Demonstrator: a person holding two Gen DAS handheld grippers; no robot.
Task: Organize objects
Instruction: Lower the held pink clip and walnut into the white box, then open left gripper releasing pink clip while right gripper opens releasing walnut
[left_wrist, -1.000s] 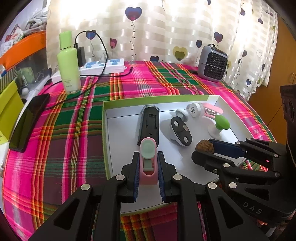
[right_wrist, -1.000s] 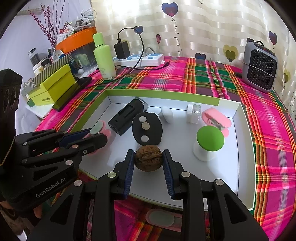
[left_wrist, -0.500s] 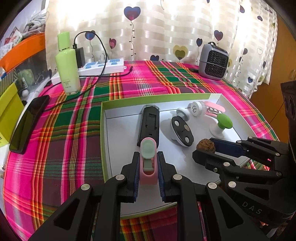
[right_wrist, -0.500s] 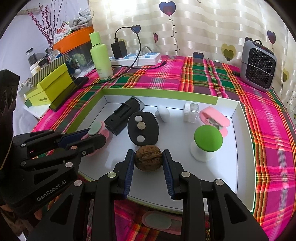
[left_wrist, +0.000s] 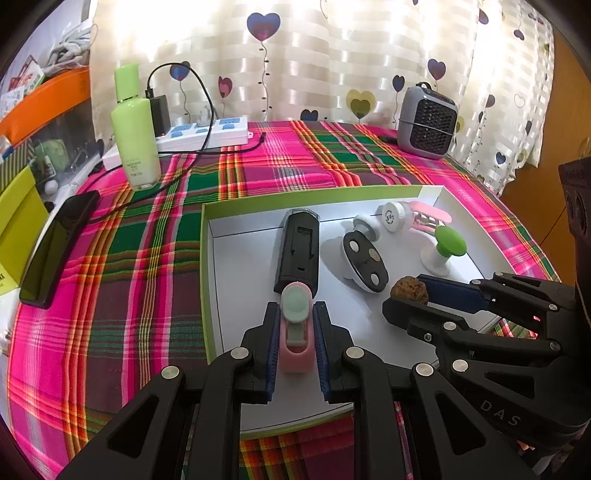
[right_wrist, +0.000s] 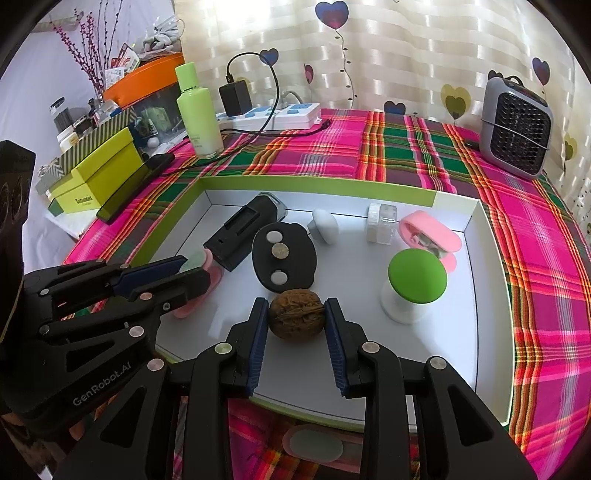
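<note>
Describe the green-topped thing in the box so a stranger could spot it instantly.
Find the shallow white box with a lime rim on the plaid tablecloth. Toward its right side stands a mushroom-shaped holder, upright: the only piece with a round bright green cap on a white stem.

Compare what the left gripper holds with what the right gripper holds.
The left gripper is clamped on a pink clip, smooth and elongated; the right gripper grips a walnut, brown, round and wrinkled. The clip fills narrow jaws; the walnut spreads them wider. Both are held over the white tray.
</note>
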